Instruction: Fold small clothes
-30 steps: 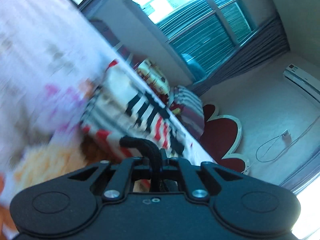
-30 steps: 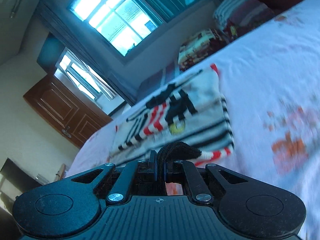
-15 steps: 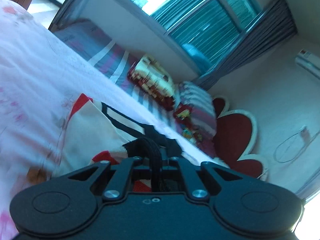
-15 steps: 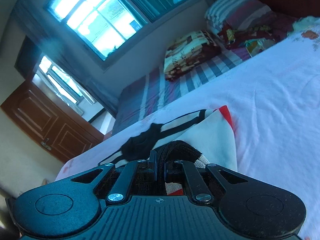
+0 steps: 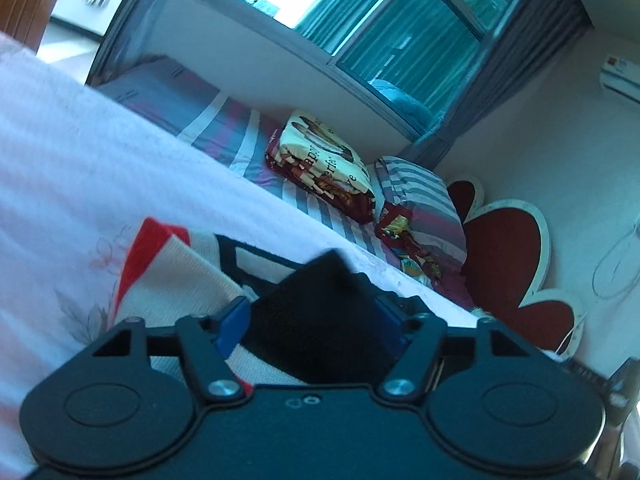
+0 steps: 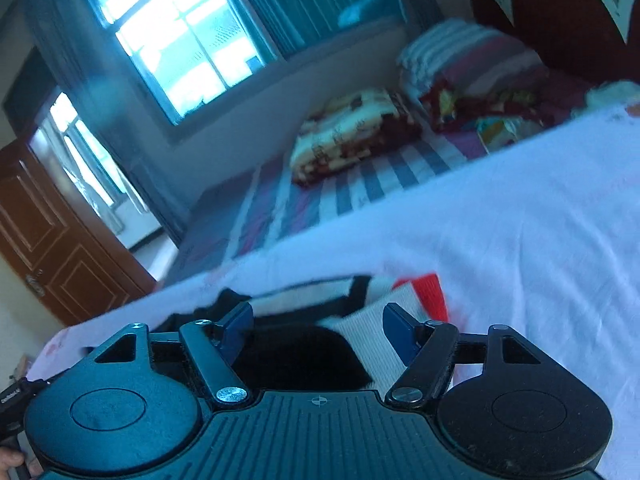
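Black, white and red knit fabric, a small folded garment (image 5: 172, 280), lay on the pale floral bedsheet (image 5: 72, 168) directly under both grippers. Seen from the left wrist camera, the left gripper (image 5: 316, 320) had its blue-padded fingers (image 5: 234, 322) spread apart, and a black corner of the garment rose up between them, loose rather than pinched. White ribbed cloth with a red edge spread out to the left of that finger.

Seen from the right wrist camera, the right gripper (image 6: 318, 328) also had its fingers (image 6: 400, 330) parted and released. The garment (image 6: 380, 320) sat between and just ahead of them: a black patch near the gripper body, white ribbing beside the right finger, a red band at the far corner.

Beyond the sheet lay a striped mattress cover (image 6: 360, 188), a patterned folded blanket (image 5: 320, 164), a striped pillow (image 5: 416, 192) and a red flower-shaped headboard (image 5: 508, 248). A window (image 6: 172, 44) glowed behind.
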`<control>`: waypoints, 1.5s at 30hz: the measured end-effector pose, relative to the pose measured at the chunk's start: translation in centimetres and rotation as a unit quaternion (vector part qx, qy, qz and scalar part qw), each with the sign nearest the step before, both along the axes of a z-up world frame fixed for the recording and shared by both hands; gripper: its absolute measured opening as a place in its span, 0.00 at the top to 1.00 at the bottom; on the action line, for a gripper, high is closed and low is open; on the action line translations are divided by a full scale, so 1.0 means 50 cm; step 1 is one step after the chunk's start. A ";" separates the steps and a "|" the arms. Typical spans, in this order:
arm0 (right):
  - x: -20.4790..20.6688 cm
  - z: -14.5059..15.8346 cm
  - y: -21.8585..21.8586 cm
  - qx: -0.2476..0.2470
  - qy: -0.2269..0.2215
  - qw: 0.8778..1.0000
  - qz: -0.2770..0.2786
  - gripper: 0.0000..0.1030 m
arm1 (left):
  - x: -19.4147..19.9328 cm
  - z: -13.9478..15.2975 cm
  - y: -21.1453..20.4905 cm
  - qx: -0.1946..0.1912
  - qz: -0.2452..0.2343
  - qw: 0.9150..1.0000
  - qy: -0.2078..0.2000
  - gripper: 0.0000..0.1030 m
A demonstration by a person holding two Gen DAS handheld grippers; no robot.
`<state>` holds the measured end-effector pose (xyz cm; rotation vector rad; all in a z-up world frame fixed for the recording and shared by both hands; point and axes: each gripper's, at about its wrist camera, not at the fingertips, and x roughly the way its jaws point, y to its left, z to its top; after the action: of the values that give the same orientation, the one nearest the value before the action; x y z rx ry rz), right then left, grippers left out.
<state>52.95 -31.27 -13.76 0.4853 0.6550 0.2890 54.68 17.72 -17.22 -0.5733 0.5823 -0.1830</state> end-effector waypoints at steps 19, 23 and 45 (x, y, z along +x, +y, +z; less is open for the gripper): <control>0.018 -0.002 0.003 -0.048 -0.016 0.999 0.008 0.49 | 0.032 0.007 -0.016 0.116 -0.017 0.993 0.028 0.45; 0.033 -0.022 0.034 -0.085 0.006 0.995 0.053 0.49 | 0.038 0.007 -0.023 0.124 -0.027 0.992 0.025 0.48; 0.036 -0.107 0.125 -0.235 0.001 0.972 0.023 0.97 | 0.079 0.010 -0.036 0.184 0.046 0.981 0.051 0.96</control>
<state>54.77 -25.00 -19.09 0.0161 0.7113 0.1683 58.66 15.91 -16.71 -0.2504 0.6693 0.0422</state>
